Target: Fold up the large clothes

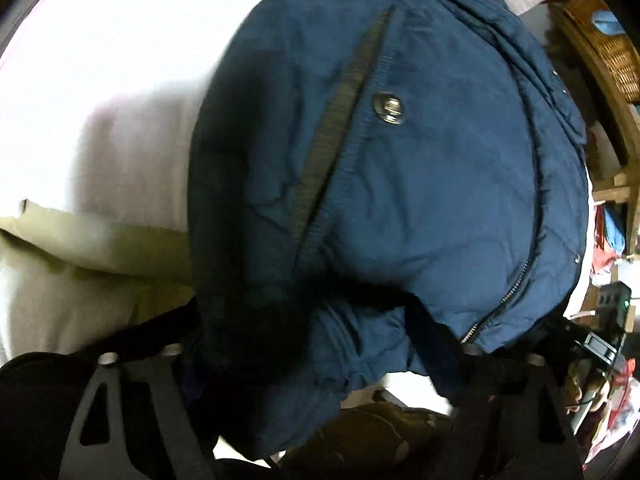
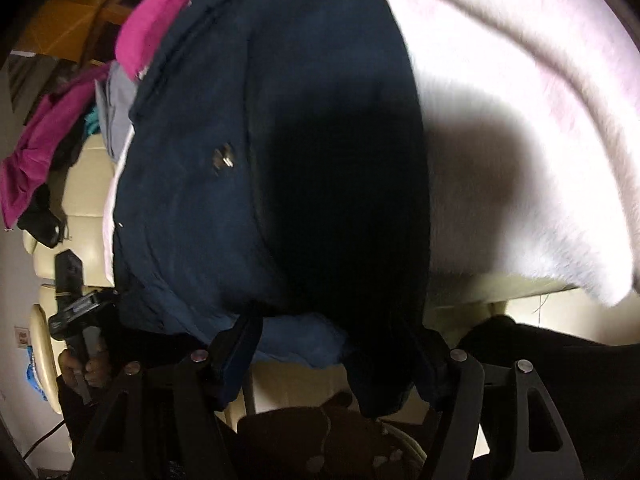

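surface: white blanket (image 1: 100, 80) | right: wicker basket (image 1: 612, 52) | furniture: cream (image 2: 86, 184)

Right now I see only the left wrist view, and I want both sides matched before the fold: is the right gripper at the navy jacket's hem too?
Observer: Yes. The right gripper straddles the hem of the navy puffer jacket. Padding fills the gap between its jaws, but I cannot tell whether they pinch it.
Operator: Is anything crowding the jacket on that side?
Observer: A magenta garment lies against the jacket's far edge, up by the collar end.
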The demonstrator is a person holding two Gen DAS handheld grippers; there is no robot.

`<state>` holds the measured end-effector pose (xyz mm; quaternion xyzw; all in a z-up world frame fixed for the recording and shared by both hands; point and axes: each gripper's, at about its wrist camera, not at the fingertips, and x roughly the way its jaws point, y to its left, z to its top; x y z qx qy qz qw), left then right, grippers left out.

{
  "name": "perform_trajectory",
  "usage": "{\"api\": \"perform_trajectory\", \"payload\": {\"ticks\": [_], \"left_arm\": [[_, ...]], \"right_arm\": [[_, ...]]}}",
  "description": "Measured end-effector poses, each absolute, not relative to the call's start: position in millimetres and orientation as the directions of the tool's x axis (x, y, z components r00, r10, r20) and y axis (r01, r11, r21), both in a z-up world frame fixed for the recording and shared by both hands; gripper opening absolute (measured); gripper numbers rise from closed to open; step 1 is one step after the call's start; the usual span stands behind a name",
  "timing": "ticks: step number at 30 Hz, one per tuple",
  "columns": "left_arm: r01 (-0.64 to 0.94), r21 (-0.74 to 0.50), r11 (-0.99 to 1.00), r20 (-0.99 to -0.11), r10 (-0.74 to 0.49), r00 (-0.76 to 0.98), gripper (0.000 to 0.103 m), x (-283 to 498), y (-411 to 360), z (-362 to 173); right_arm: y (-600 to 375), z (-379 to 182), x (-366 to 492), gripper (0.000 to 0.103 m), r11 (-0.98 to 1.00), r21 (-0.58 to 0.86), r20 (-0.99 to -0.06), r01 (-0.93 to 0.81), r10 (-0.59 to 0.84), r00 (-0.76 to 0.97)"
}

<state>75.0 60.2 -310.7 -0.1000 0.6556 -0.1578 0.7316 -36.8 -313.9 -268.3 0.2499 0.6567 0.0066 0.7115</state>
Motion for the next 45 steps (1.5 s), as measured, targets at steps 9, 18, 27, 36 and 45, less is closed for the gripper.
{"api": "perform_trajectory", "payload": {"ticks": [9, 18, 27, 36, 45], "left_arm": [[0.107, -0.37, 0.923, -0.918, -0.381, 0.11, 0.04, 72.2, 64.3, -309.3], [0.135, -0.397, 0.908, -0.908, -0.41, 0.088, 0.035, 75.3, 51.2, -319.9], [0.214, -0.518, 0.828, -0.819, -0.552, 0.157, 0.018, 68.0, 66.7, -257.6], [0.268, -0.571, 0.776, -0.738, -0.628, 0.247, 0.017, 83.4, 86.5, -218.4], [0.242, -0.517, 0.821, -0.805, -0.562, 0.187, 0.017, 83.3, 73.3, -257.0]], "right_arm": [[-297.9, -256.8, -44.9, 0.024, 0.864, 0.419, -0.905, 0.28, 0.373, 0.205], [-275.1, -277.5, -27.6, 0.043, 0.892, 0.366, -0.93, 0.264, 0.34, 0.14], [-256.1, -169.7, -29.3, 0.01, 0.88, 0.472, -0.822, 0.048, 0.42, 0.385], [-257.3, -207.5, -5.2, 0.014, 0.795, 0.598, -0.762, 0.1, 0.526, 0.377], [-267.7, -244.4, -20.6, 0.024, 0.852, 0.503, -0.852, 0.146, 0.459, 0.253]]}}
